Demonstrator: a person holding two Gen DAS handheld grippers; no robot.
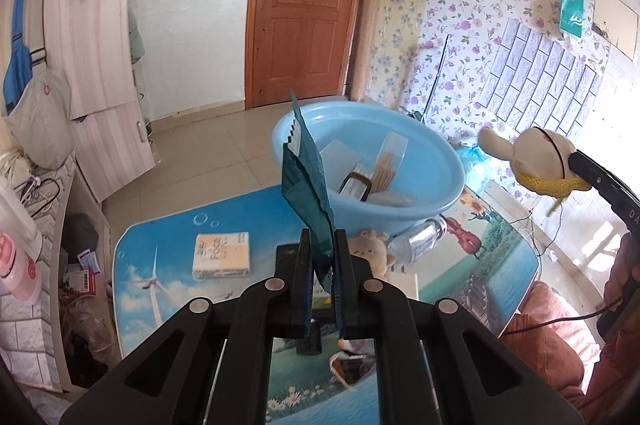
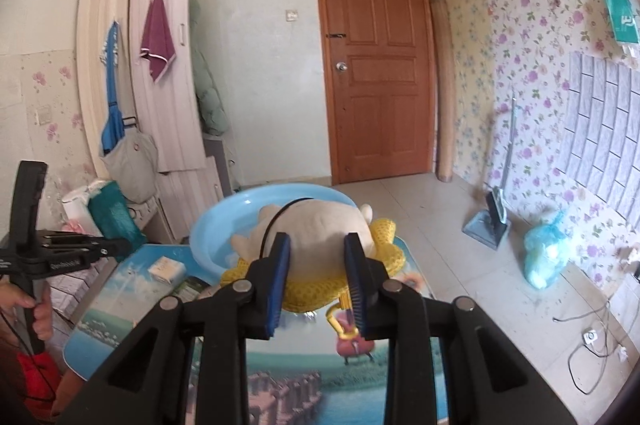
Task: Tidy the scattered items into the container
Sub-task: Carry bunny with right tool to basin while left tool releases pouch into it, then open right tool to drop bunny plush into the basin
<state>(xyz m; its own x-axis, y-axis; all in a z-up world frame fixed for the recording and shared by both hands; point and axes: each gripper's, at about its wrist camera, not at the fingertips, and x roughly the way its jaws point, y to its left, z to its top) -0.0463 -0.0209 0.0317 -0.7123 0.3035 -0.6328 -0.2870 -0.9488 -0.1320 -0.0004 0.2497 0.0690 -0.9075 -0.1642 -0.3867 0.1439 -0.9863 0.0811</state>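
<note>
left wrist view: looks forward along the left tongs (image 1: 323, 257), down over the table (image 1: 168, 249), blue basin (image 1: 432, 209) close ahead. right wrist view: same heading from the right, higher. shared: basin, table, brown door (image 2: 376, 57).

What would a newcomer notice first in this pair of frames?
The light blue basin at the table's far edge already holds a few items. The left gripper pinches a teal packet upright before it, while the right gripper clamps a cream plush toy beside the rim.
</note>
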